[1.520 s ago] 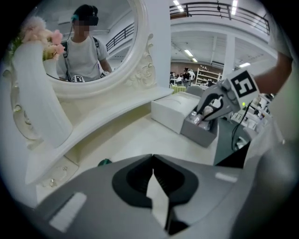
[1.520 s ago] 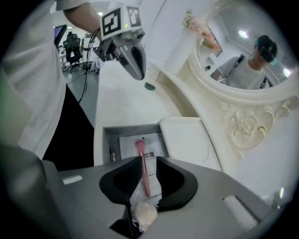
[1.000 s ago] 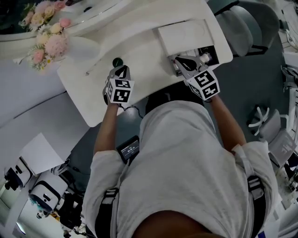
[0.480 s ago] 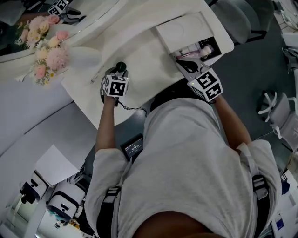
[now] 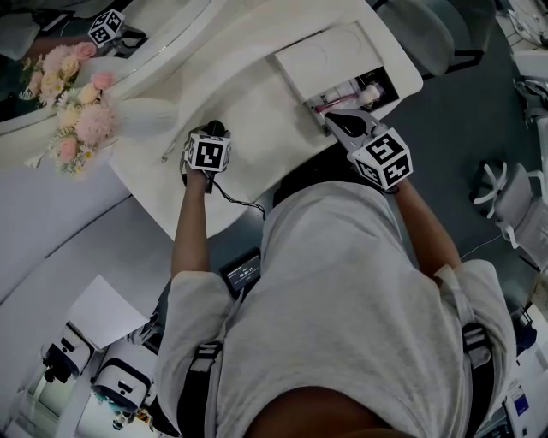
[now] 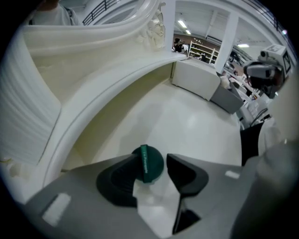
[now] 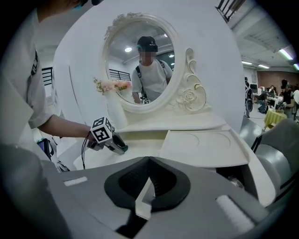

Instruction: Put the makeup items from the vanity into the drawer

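Observation:
A small round dark-green makeup item [image 6: 148, 163] stands on the white vanity top [image 5: 257, 103]. My left gripper [image 6: 155, 164] is around it and its jaws are opening. The left jaw is right against the item and a gap shows on the right jaw's side. In the head view the left gripper [image 5: 214, 133] covers most of the green item [image 5: 217, 127]. My right gripper [image 5: 339, 120] hovers at the open drawer [image 5: 383, 85], where pink and pale items [image 5: 342, 97] lie. In its own view the right gripper [image 7: 149, 161] has its jaws together, with nothing between them.
A raised white panel [image 5: 330, 56] lies behind the drawer. A vase of pink flowers [image 5: 73, 111] stands at the vanity's left end, in front of the oval mirror [image 7: 140, 60]. A grey chair [image 5: 428, 26] is beyond the vanity's right end.
The left gripper has moved forward until its jaws stand around the green item. The right gripper has stayed by the drawer. The camera has shifted a little.

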